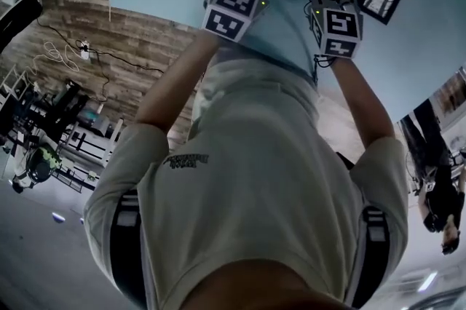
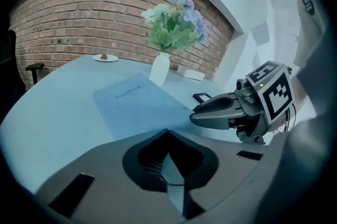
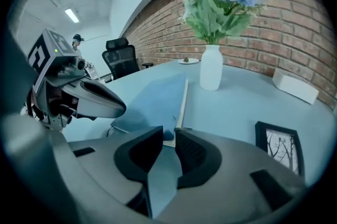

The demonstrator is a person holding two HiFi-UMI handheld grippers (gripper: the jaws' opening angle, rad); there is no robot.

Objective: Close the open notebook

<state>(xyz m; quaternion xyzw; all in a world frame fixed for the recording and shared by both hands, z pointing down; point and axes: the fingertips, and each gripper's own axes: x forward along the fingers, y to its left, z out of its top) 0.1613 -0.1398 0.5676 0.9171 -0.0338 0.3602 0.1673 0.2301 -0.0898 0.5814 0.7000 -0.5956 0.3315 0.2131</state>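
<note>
Notebook (image 2: 138,103) lies flat on the tabletop (image 2: 50,112), cover down; closing step judged complete. Left gripper (image 2: 167,134) pressed together, empty. Right gripper (image 3: 169,138) part spread, pinching nothing, notebook corner just beyond. Next move: clear both away without snagging the cover

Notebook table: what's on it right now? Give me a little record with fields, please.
Notebook: blue, closed, lying flat
Table: light blue
Vase: white, holds flowers, beyond notebook
Picture frame: black, right of notebook
Left gripper: jaws together, empty
Right gripper: jaws apart, empty
</note>
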